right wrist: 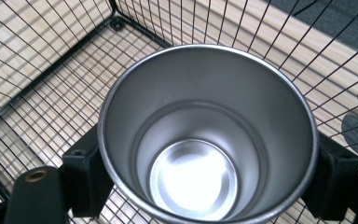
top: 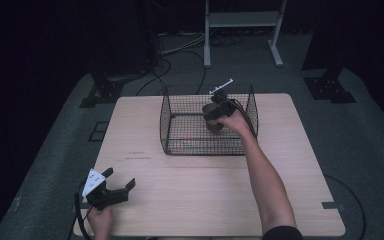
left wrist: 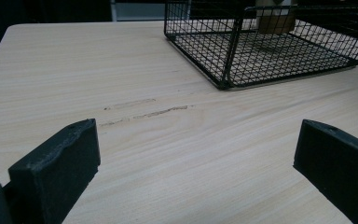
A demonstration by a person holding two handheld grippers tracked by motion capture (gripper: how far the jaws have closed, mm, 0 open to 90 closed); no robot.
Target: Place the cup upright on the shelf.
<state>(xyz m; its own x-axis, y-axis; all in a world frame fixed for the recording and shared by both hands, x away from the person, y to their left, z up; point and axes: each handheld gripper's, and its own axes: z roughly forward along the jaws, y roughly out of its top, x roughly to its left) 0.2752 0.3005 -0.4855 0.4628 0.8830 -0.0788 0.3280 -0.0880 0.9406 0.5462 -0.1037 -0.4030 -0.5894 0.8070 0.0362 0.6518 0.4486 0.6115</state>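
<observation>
Right gripper [top: 214, 114] is reaching down inside the black wire basket [top: 170, 117], near its far right corner, jaws pinching a steel cup [right wrist: 208, 135] from both sides; the cup is sitting upright, mouth open. Left gripper [top: 119, 181] is resting at the near left table [top: 290, 165] edge, jaws spread wide. Bare wood is lying between it and the basket.

Empty steel cup [right wrist: 208, 135] stands upright inside the wire basket [top: 180, 112].

The right gripper [top: 215, 114] holds a cup [top: 213, 121] inside the wire basket [top: 180, 145].
</observation>
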